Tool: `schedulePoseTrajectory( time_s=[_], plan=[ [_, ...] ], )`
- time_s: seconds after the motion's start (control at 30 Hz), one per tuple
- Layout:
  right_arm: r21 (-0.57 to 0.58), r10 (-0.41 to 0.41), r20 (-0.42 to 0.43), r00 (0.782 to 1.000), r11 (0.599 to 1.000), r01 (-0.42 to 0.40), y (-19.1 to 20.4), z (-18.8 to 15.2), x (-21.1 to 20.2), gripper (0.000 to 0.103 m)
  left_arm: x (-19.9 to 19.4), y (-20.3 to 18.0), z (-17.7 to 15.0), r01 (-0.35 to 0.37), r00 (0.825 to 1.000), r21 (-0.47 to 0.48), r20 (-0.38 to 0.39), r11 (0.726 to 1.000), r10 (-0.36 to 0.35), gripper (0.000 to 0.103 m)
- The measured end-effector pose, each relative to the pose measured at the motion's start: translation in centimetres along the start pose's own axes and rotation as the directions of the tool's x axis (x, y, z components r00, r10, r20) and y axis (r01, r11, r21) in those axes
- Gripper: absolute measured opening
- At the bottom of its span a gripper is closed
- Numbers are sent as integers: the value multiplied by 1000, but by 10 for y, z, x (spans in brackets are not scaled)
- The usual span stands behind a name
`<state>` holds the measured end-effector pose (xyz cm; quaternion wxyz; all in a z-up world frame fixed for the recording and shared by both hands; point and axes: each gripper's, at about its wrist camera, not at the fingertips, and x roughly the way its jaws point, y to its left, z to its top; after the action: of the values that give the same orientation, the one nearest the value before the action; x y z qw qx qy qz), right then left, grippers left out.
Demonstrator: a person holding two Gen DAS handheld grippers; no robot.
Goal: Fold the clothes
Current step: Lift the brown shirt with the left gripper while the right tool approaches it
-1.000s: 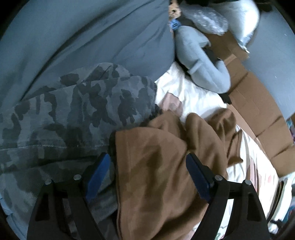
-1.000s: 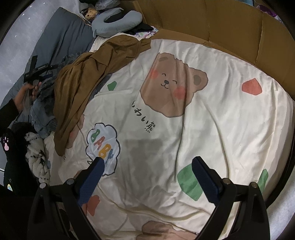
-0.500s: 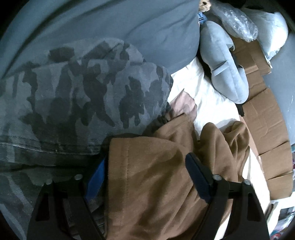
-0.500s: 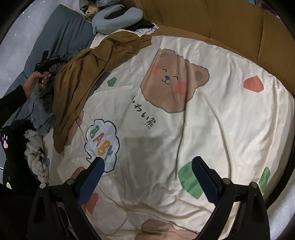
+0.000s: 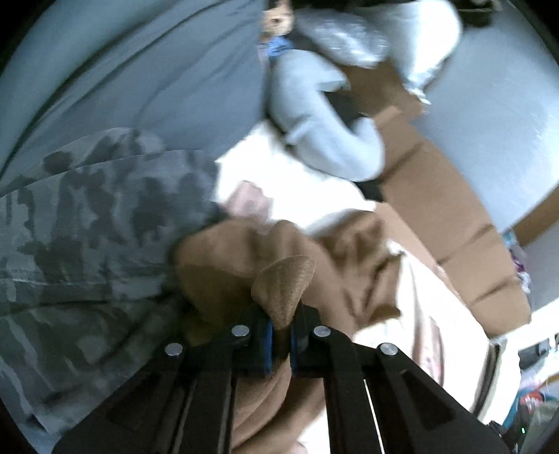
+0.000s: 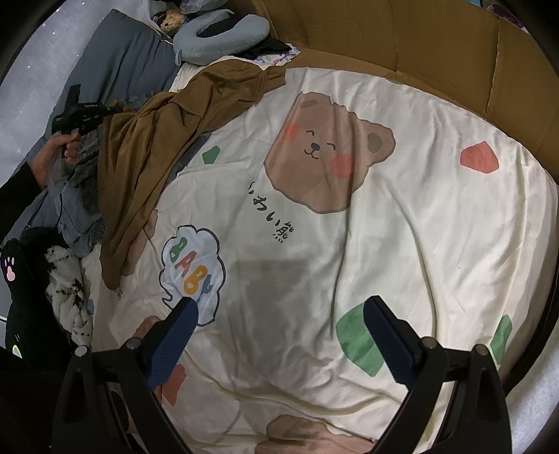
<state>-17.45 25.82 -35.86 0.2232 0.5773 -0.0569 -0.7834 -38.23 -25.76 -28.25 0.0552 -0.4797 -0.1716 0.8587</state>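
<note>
1. Nearest in the right wrist view, the right tongs [image 6: 279, 344] hover with their jaws spread wide and nothing between them, over the near part of the bed's cream bear-print quilt [image 6: 401, 227].

2. That near and middle stretch of the quilt lies bare, so it looks like the obvious spot for laying a garment out flat.

3. Toward the bed's left edge, the brown garment [image 6: 146, 157] lies in a rumpled strip running from the near-left side up toward the far-left corner, partly on top of a camouflage garment [image 5: 87, 216].

4. The left tongs [image 5: 279, 335] are shut tight on a fold of the brown garment; a ribbed tab of cloth sticks up between the blue pads (the left wrist view is blurred, but the pinch itself is plain).

5. From the right wrist view, the person's hand [image 6: 52, 153] grips the left tongs' handle just beside the heap, at the bed's left edge.

6. Farther off, at the head of the bed, sit a grey neck pillow [image 6: 223, 38] and a small teddy bear [image 6: 170, 21], with cardboard panels [image 6: 401, 38] lining the far edge.

7. Step in hand, as I judge it: picking the first garment out of the pile.

8. The next move probably calls for dragging it clear onto the open quilt, with the right tongs taking a second edge to spread it.
</note>
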Motion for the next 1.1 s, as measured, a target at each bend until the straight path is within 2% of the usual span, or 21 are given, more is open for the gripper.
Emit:
schedulePoseTrajectory(
  time_s=[0.13, 0.4, 0.57, 0.77, 0.93, 1.0, 1.1],
  plan=[
    [1, 2, 4, 1000, 1000, -2, 0, 1, 0, 96, -7, -33, -13, 80, 997, 8, -4, 997, -80, 5],
    [17, 25, 18, 1000, 1000, -25, 1, 8, -6, 96, -19, -99, -48, 227, 973, 48, -48, 973, -224, 5],
    [50, 94, 57, 994, 994, -97, 3, 28, -16, 96, -18, -125, -73, 283, 958, 34, -60, 959, -280, 5],
    [78, 214, 102, 971, 972, -222, 14, 69, -21, 96, -15, -151, -105, 321, 946, 51, -61, 946, -318, 5],
    [104, 327, 129, 936, 935, -340, 29, 101, -26, 96, -10, -167, -132, 321, 947, 36, -28, 946, -320, 5],
    [114, 361, 136, 923, 919, -377, 35, 110, -26, 96, -4, -172, -140, 333, 942, 22, -40, 943, -332, 5],
    [117, 384, 138, 913, 909, -400, 40, 118, -25, 96, 5, -179, -152, 361, 931, 2, -70, 933, -359, 5]
  ],
)
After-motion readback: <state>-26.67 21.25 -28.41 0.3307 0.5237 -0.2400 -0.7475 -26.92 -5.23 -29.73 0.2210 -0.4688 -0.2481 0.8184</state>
